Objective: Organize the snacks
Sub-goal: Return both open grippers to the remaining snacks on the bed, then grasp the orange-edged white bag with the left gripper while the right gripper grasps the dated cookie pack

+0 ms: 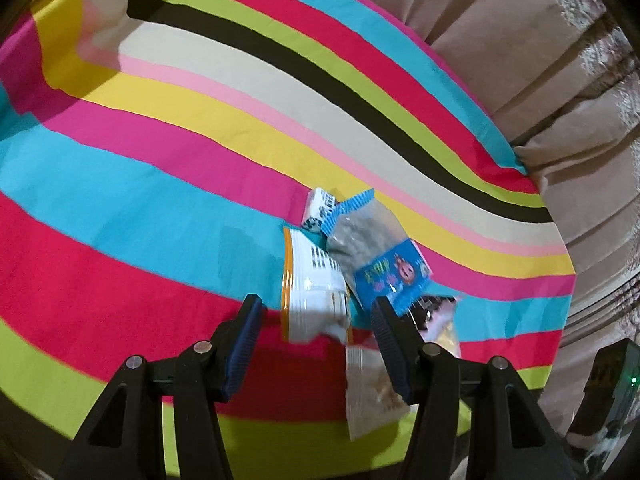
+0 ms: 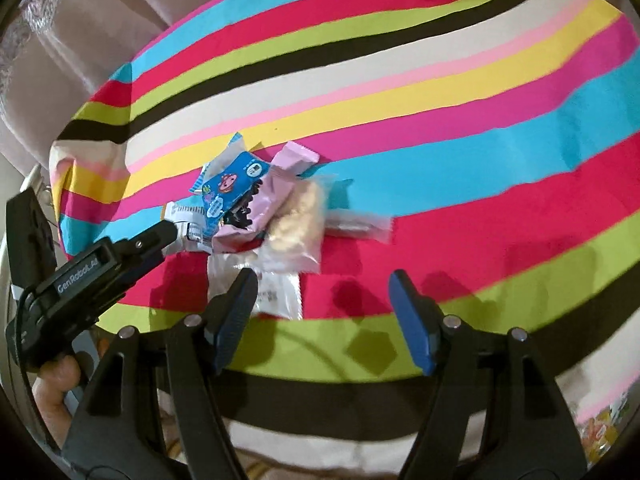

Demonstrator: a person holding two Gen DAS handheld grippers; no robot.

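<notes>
A small heap of snack packets lies on the striped cloth. In the left wrist view I see a white packet with an orange edge [image 1: 314,292], a blue packet with a cartoon face [image 1: 390,274] and a clear packet of pale biscuits [image 1: 370,388]. My left gripper [image 1: 316,332] is open, its jaws either side of the white packet. In the right wrist view the heap shows the blue packet [image 2: 230,188], a pink packet [image 2: 266,204] and a clear biscuit packet [image 2: 298,226]. My right gripper [image 2: 320,300] is open and empty, just in front of the heap. The left gripper [image 2: 160,236] reaches in from the left.
The striped cloth [image 2: 480,120] covers the whole surface, with beige curtains [image 1: 540,60] behind its far edge. A few more packets [image 2: 600,428] lie blurred at the lower right edge of the right wrist view.
</notes>
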